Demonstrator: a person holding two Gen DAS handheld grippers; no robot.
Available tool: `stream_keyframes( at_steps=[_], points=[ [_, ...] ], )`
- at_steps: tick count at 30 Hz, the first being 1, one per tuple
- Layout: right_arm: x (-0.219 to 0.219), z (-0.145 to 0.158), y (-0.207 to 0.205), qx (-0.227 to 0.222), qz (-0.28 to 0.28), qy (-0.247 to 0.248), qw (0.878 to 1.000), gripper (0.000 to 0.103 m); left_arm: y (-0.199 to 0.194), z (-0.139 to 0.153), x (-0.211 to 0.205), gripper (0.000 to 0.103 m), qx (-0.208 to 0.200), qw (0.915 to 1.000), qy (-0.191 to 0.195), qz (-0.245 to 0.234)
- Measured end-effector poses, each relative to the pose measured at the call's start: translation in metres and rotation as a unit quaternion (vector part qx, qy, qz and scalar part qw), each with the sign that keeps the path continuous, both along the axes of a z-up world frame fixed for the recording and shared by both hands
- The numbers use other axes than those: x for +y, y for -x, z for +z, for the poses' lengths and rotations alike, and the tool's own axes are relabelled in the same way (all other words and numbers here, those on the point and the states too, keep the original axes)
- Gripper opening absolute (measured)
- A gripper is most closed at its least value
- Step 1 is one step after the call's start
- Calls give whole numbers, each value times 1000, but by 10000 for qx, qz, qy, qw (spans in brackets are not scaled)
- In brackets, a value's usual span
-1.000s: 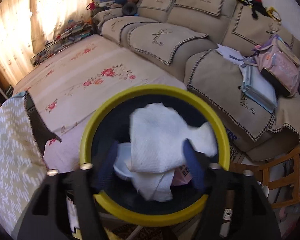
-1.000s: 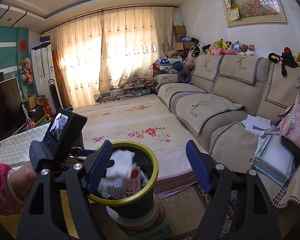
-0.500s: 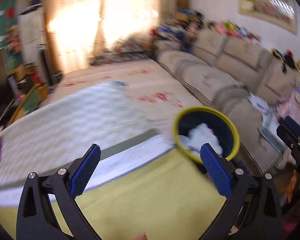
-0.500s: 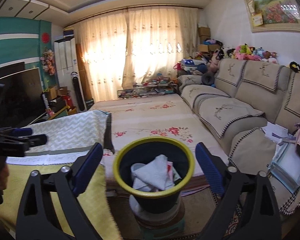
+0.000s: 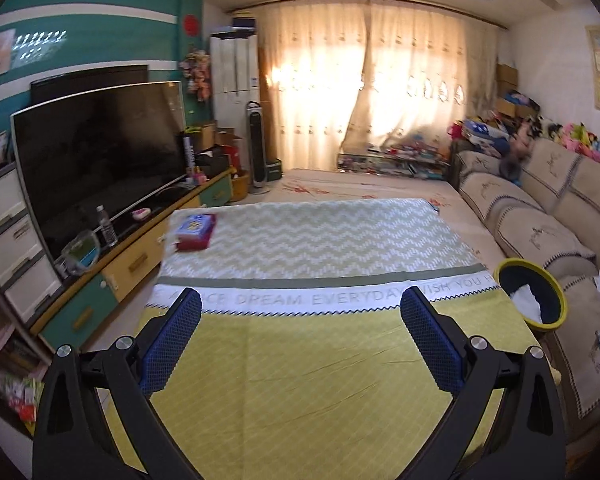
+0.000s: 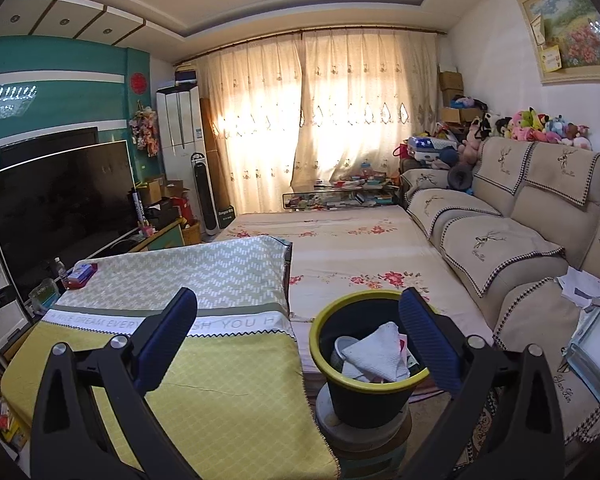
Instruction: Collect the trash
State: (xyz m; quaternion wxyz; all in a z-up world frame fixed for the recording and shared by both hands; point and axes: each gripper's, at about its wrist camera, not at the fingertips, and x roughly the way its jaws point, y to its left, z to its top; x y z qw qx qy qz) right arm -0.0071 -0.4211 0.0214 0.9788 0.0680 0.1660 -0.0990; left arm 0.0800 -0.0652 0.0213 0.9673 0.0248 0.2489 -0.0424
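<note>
Vs a sec ago: left claw (image 5: 300, 320) was right over the bin w/ a white paper towel between its pads; now it has swung off and looks across the table (image 5: 308, 380), spread wide, nothing in it. Bin (image 5: 534, 294) now sits at the right edge of left view, beside the table's corner. Right claw (image 6: 298, 330) has pulled back a bit & turned; it is spread wide too, empty, its right pad in front of the bin's rim. The other rig and hand seen at left of right view a sec ago are gone from there.

Trash: white paper towel (image 6: 374, 350) lies on top inside the bin (image 6: 362, 390), w/ a pale cup (image 6: 342, 350) just beside it and some printed wrappers under; exact no. of pieces can't tell.

Counts: 1 bin, black w/ yellow rim, standing on a round stool (image 6: 332, 420). 1 table w/ yellow-green cloth. 1 red-blue box (image 5: 196, 232) at table's far left corner. 1 TV (image 5: 96, 160), 1 small bottle (image 5: 107, 226) in front of it. 1 sofa (image 6: 512, 240) along the right wall, 1 framed picture (image 6: 572, 24) above it. 2 claws, 2 blue pads each.
</note>
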Motion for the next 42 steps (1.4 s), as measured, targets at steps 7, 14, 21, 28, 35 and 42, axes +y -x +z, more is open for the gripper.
stream_keyframes(
  at_steps=[7, 14, 21, 28, 35, 42],
  points=[
    [20, 8, 11, 20, 205, 23, 9998, 96, 34, 3, 17, 98, -165, 9996, 57, 229],
    [31, 9, 16, 29, 358, 34, 9993, 96, 57, 4, 22, 98, -173, 9994, 117, 276],
    [30, 8, 10, 82, 385, -7, 9992, 96, 59, 3, 23, 98, -169, 9994, 115, 293],
    [32, 7, 6, 120, 435, -21, 9990, 96, 55, 4, 21, 98, -137, 9994, 101, 295],
    [34, 6, 1, 147, 454, -25, 9989, 96, 50, 4, 17, 98, -138, 9995, 76, 263],
    [35, 5, 0, 128, 441, -18, 9989, 96, 50, 5, 16, 98, -145, 9995, 65, 262]
  ],
)
